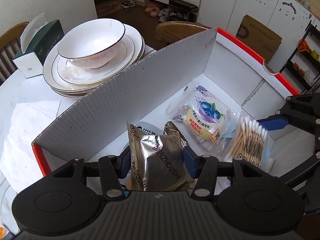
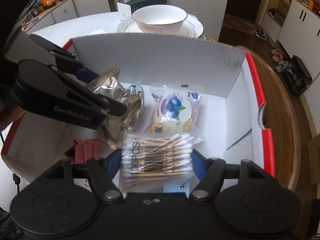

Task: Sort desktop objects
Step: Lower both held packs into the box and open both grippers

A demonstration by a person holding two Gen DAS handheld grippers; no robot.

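My left gripper (image 1: 158, 160) is shut on a silver foil snack packet (image 1: 160, 156) and holds it over the near end of a white cardboard box (image 1: 130, 92) with a red rim. My right gripper (image 2: 157, 160) is shut on a clear pack of cotton swabs (image 2: 158, 158) low inside the same box (image 2: 160, 60). A blueberry cake packet (image 2: 174, 108) lies on the box floor between the two held things, and it also shows in the left wrist view (image 1: 206, 116). In the right wrist view the left gripper (image 2: 104, 92) comes in from the left with the foil packet (image 2: 120, 104).
A bowl (image 1: 94, 40) on stacked plates and a green tissue box (image 1: 40, 46) stand on the white table beyond the box's tall flap. A red item (image 2: 86, 150) lies in the box's near left corner. A wooden chair back (image 1: 180, 30) curves around the box's far side.
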